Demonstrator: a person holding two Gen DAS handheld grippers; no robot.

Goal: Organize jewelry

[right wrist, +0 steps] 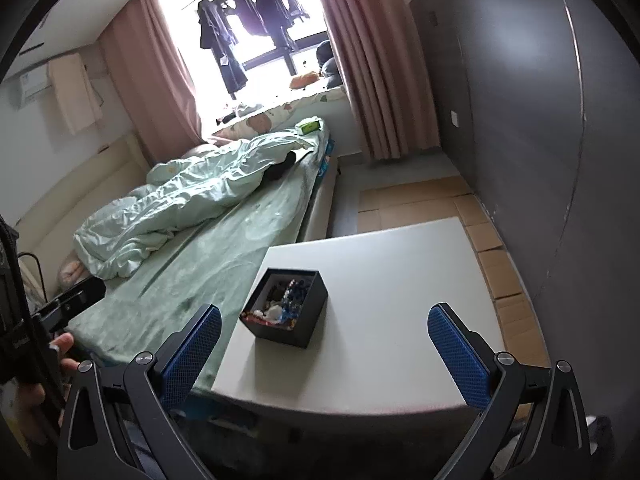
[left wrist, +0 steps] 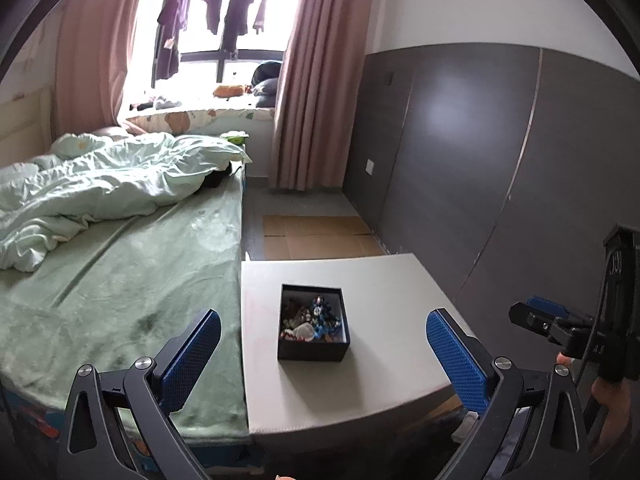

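White table (left wrist: 380, 280), open black box (left wrist: 314, 354) heaped with mixed blue, white jewelry (left wrist: 314, 320), both jaws spread, empty

You will find no legible text, label, brand, number or sign in either wrist view. The only marks that hint at lettering sit on the dark body of the other handheld device (left wrist: 618, 280) at the right edge of your left wrist view, and on the same kind of device (right wrist: 16, 340) at the left edge of your right wrist view; both are too small and blurred to read. The black box (left wrist: 313, 322) on the worktop (left wrist: 400, 280) carries no readable print.
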